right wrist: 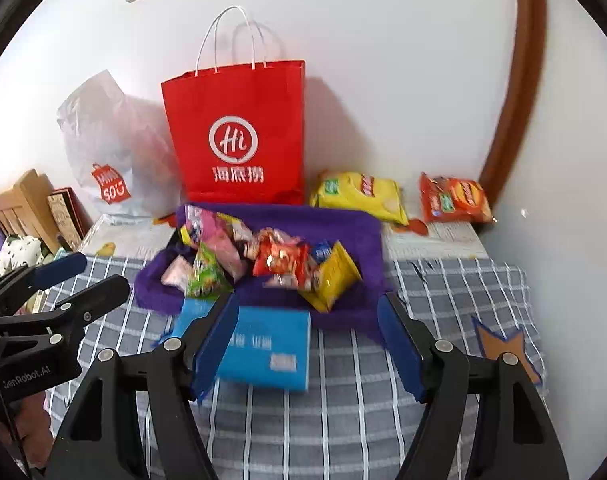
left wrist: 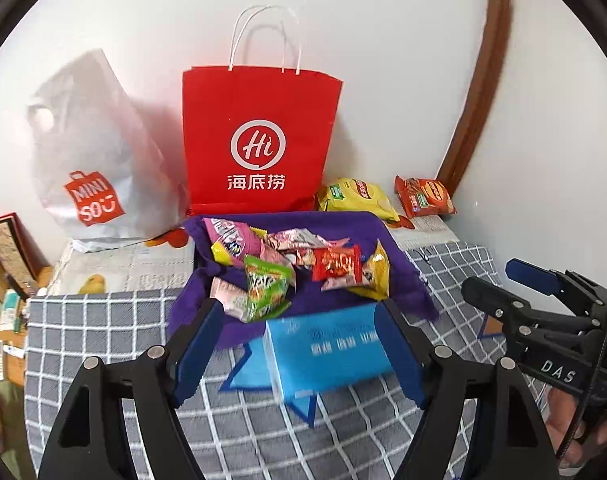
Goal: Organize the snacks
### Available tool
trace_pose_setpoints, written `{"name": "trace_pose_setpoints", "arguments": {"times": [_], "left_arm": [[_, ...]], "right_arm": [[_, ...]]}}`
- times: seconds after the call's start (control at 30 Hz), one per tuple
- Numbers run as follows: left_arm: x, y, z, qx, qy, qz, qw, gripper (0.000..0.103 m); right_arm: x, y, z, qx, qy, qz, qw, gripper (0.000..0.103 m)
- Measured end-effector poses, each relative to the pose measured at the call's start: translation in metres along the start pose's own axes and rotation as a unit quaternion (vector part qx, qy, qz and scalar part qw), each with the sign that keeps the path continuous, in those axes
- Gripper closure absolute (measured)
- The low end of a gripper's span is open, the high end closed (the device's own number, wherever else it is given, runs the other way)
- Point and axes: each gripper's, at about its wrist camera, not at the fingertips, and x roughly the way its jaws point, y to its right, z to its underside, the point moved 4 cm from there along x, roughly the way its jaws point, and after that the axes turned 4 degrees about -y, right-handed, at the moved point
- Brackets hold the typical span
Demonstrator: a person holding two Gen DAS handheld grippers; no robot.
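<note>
Both grippers share one build: black plastic linkage arms, silver round pivot screws, blue flat finger pads (left wrist: 195,344). Left gripper (left wrist: 299,344) body reads "GenRobot.AI" in white; right gripper (right wrist: 307,344) body carries white "DAS" lettering, thin black cable beside it. Bare skin under right gripper, probably the person's hand (left wrist: 583,436).

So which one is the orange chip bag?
Start at the tall red paper bag against the wall. Right of it lies a yellow chip bag, then the orange chip bag, farthest right, nearest the corner, off the purple cloth.
</note>
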Motion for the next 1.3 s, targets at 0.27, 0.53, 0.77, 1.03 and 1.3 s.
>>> {"name": "trace_pose_setpoints", "arguments": {"times": [0.27,0.53,0.77,1.03,1.3], "left_arm": [[-0.043,0.012,0.031,-0.002,0.013,-0.003,0.9999,0.016],[-0.088,0.031,0.054,0.005,0.042,0.006,0.9991,0.002],[-0.111,0.050,0.072,0.016,0.055,0.001,0.9983,0.000],[-0.122,0.064,0.087,0.016,0.062,-0.009,0.9979,0.000],[-0.132,0.064,0.090,0.010,0.072,-0.030,0.9969,0.000]], "right_arm": [[-0.047,0.019,0.042,0.054,0.009,-0.006,0.998,0.024],[-0.106,0.014,0.073,0.029,0.060,0.017,0.998,0.008],[-0.129,0.026,0.098,0.047,0.057,0.026,0.997,0.007],[-0.148,0.030,0.118,0.044,0.068,0.036,0.996,0.007],[-0.159,0.033,0.125,0.045,0.075,0.027,0.996,0.007]]}}
